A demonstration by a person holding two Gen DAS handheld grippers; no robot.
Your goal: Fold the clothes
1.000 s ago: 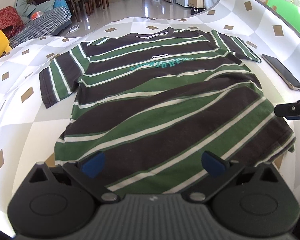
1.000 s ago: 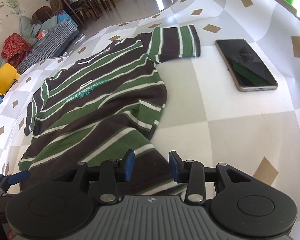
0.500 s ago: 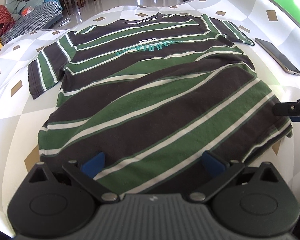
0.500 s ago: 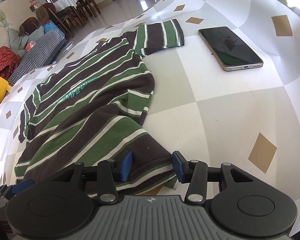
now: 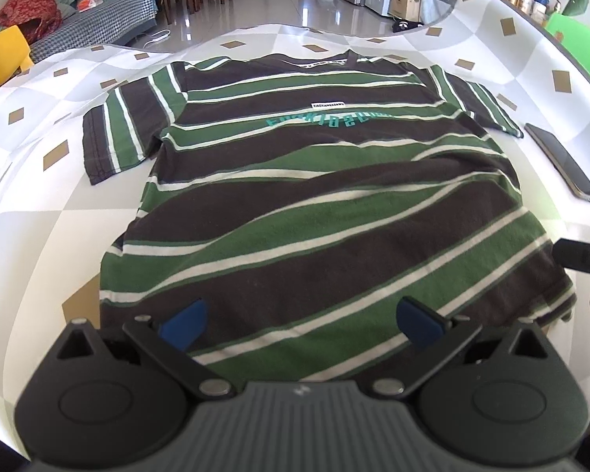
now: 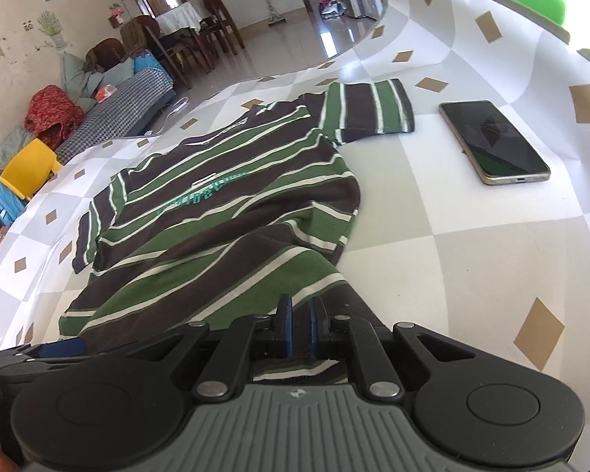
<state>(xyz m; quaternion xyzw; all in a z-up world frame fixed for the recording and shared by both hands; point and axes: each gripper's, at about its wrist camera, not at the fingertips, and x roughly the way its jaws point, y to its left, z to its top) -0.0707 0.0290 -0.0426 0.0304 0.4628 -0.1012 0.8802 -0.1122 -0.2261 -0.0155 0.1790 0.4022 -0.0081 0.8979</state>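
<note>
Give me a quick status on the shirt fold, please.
Right hand-held gripper closing on T-shirt hem. Left hand-held gripper open over hem. Phone beside shirt.

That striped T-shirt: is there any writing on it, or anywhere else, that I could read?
Teal chest print on the striped T-shirt: seen upside down, too distorted to read.
Small white label above the print: too small.
Collar tape lettering: too small.
Phone: dark screen, no text.

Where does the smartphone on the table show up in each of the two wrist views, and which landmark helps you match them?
Left wrist view: the smartphone lies at the far right edge, seen narrow and slanted.
Right wrist view: the smartphone lies upper right, seen broad, screen up.
Shared landmark: the striped T-shirt's sleeve, just left of the phone in both.
</note>
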